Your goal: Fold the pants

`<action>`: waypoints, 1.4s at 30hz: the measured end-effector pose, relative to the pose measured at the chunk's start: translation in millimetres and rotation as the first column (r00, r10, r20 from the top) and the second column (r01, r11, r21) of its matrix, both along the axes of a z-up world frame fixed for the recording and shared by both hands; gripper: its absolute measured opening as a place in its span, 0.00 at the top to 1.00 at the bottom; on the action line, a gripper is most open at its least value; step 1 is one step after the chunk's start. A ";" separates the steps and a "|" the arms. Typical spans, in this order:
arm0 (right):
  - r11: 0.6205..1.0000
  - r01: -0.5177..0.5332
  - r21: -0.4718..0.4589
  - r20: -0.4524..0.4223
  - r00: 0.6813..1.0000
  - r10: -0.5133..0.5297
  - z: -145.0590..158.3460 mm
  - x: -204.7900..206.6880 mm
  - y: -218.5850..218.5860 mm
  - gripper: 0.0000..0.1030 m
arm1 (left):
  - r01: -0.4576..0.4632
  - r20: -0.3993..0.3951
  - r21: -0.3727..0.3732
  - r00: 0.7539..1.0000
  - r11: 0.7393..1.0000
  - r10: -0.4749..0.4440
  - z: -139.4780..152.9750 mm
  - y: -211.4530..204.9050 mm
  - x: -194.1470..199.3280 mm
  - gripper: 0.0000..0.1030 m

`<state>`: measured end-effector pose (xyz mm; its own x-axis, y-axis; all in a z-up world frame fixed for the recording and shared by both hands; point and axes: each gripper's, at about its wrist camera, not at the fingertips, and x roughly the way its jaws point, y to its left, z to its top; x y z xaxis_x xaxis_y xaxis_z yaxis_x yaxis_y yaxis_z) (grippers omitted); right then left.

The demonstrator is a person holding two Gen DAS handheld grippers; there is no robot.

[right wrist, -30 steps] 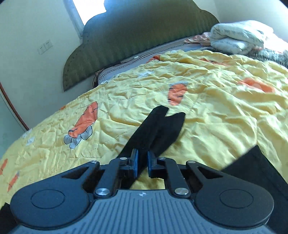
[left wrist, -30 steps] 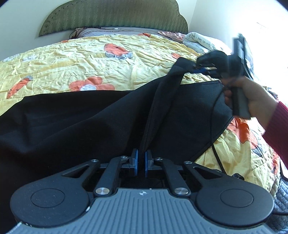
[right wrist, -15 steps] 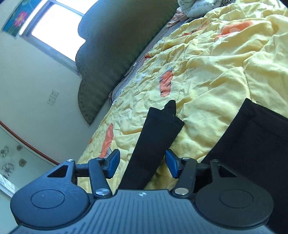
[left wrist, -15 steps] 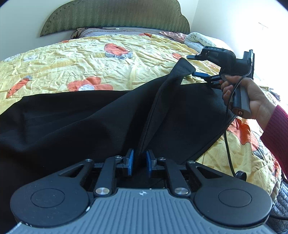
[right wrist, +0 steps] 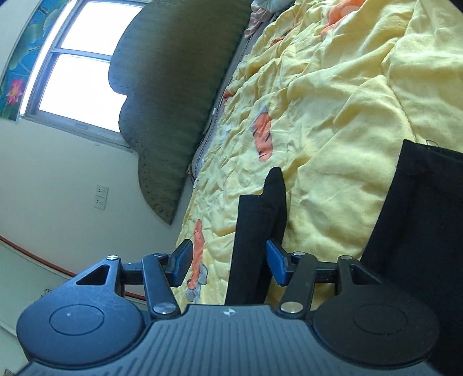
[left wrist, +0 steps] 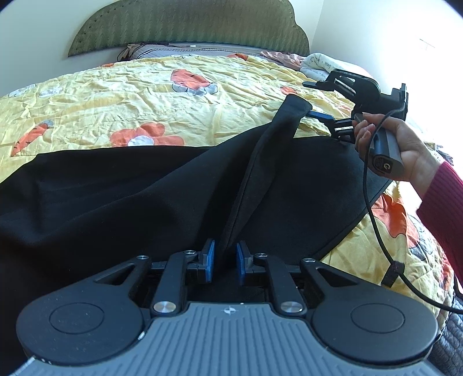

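Observation:
Black pants [left wrist: 130,196] lie spread across the yellow bedspread [left wrist: 144,95]. A raised ridge of the fabric runs from my left gripper [left wrist: 225,261] up to the right gripper [left wrist: 318,99]. My left gripper's blue pads stand a little apart, with the fabric fold loose between them. In the right wrist view my right gripper [right wrist: 230,261] is wide open, and the pants' hem end [right wrist: 257,228] hangs between its fingers without being pinched. Another part of the pants [right wrist: 419,245] lies at the right.
A green padded headboard [left wrist: 185,26] stands at the far end of the bed. Pillows and folded bedding [left wrist: 318,63] lie at the far right corner. A window [right wrist: 78,72] and wall sockets [right wrist: 101,196] show in the right wrist view. A cable [left wrist: 376,225] hangs from the right gripper.
Both grippers have opened. The right one let go of the hem and tilted. The left pads parted slightly around the fold.

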<state>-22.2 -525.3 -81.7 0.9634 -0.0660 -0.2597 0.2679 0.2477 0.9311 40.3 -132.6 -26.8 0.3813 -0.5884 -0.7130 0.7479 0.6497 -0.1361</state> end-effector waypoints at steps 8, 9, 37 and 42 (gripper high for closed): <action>0.996 -0.054 -0.066 -0.028 0.998 0.052 11.8 7.8 11.5 0.46 | 0.002 0.007 0.002 1.000 1.000 -0.002 -0.6 -1.3 0.2 0.77; 0.996 -0.043 -0.081 -0.034 0.999 0.041 13.6 10.5 8.2 0.46 | 0.003 0.007 0.002 1.000 1.000 -0.003 -0.5 -1.3 0.2 0.77; 0.986 -0.036 -0.162 -0.244 0.970 -0.005 3.8 76.9 -26.0 0.95 | 0.025 0.020 -0.012 1.000 1.000 -0.024 -1.4 -5.6 -0.1 0.69; 0.974 0.001 -0.225 -0.161 0.986 -0.038 31.0 48.5 -19.5 0.96 | 0.054 0.071 0.005 0.996 0.999 -0.054 1.2 -12.3 -4.2 0.69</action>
<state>26.3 -544.7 -50.8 0.9074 -0.1581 -0.3895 0.4180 0.4374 0.7962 36.1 -144.9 -25.6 0.3987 -0.6072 -0.6873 0.7898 0.6082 -0.0791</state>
